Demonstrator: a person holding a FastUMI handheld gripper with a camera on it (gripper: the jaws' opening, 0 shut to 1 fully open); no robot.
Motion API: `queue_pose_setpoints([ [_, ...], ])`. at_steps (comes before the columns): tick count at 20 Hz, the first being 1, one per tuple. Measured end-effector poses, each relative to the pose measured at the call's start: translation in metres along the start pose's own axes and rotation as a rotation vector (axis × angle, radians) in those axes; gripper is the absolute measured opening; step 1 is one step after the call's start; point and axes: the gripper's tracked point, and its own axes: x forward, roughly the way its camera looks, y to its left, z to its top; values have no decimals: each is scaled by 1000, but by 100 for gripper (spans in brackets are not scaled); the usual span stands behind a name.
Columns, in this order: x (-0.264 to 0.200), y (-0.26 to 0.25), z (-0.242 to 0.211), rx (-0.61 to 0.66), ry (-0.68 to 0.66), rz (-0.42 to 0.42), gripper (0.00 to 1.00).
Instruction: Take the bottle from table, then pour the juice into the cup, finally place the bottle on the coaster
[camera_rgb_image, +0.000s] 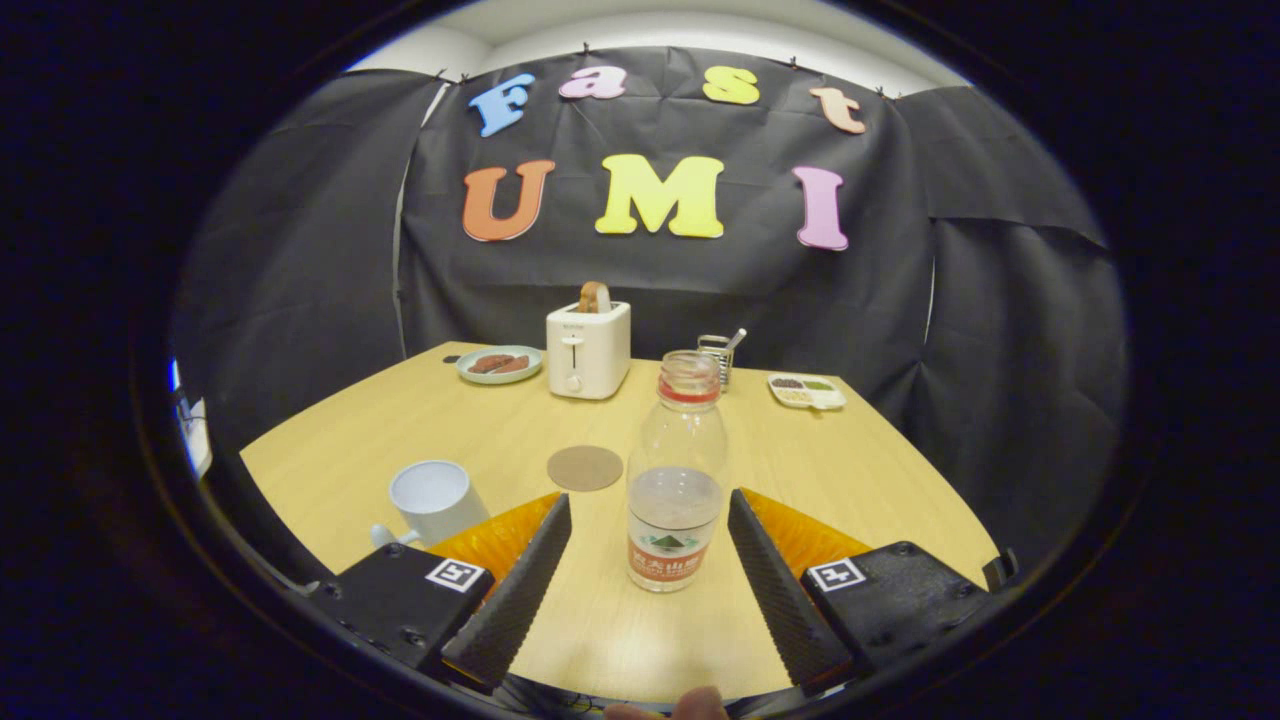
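Observation:
A clear plastic bottle (676, 475) without a cap stands upright on the wooden table (880, 470), partly filled with liquid. It stands between the fingertips of my gripper (648, 510), whose fingers are spread wide and touch nothing. A white cup (436, 500) stands just left of my left finger (520, 585). A round brown coaster (585, 467) lies flat on the table, beyond the fingers and left of the bottle.
At the back of the table stand a white toaster (588, 349) with bread in it, a plate (499, 364) of food to its left, a small metal rack (718, 356) and a little tray (806, 390) to its right.

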Motion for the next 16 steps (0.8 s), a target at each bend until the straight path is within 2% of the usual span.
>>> queue_pose_setpoints([
  [9,52,-10,-19,81,36,-42,100],
  [16,66,-11,-17,123,5,-75,99],
])
